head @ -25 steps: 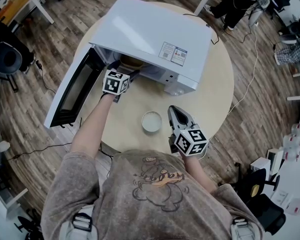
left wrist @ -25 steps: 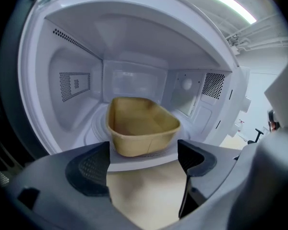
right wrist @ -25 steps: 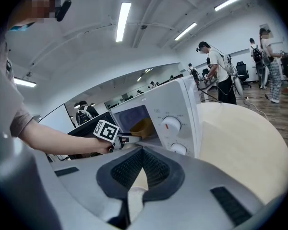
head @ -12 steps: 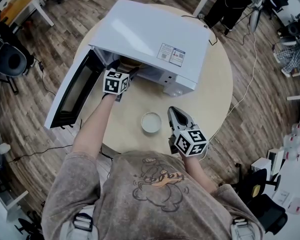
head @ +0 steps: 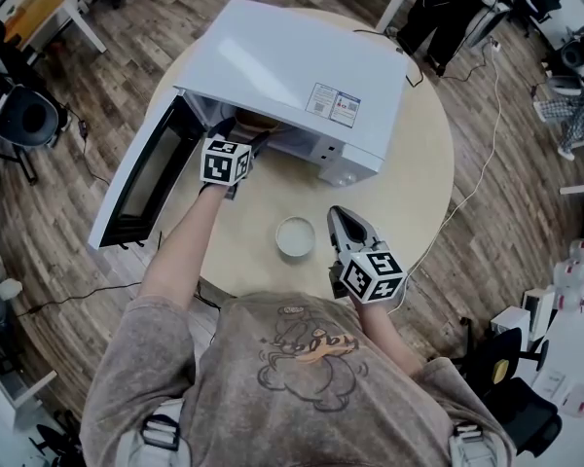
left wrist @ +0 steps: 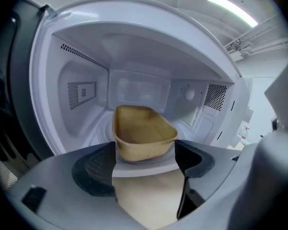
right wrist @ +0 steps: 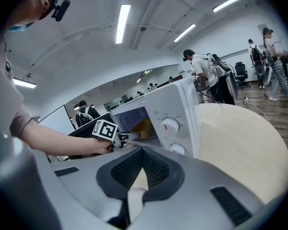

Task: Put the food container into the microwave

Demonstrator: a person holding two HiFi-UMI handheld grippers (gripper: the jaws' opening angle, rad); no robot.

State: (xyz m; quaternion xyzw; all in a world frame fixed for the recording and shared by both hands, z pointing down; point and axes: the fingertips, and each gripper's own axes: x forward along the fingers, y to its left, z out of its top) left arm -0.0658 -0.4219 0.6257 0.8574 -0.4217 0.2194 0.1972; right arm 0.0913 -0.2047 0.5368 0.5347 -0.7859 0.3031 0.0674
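Observation:
The tan food container point(left wrist: 144, 133) sits on the glass turntable inside the white microwave point(head: 292, 71), whose door point(head: 141, 178) hangs open to the left. It also shows in the cavity as the container point(head: 258, 122) and again as the container point(right wrist: 143, 127). My left gripper point(left wrist: 145, 150) is at the mouth of the cavity, jaws open, with the container's near end just past the tips. The left gripper point(head: 245, 144) reaches under the microwave's top edge. My right gripper point(head: 340, 217) hovers over the table near my body, shut and empty; its tips meet at the right gripper point(right wrist: 142, 152).
A round white lid point(head: 295, 236) lies on the round wooden table point(head: 419, 178) between my two hands. The microwave's dials point(right wrist: 169, 126) face my right gripper. People point(right wrist: 206, 75), chairs and desks stand around the room beyond the table.

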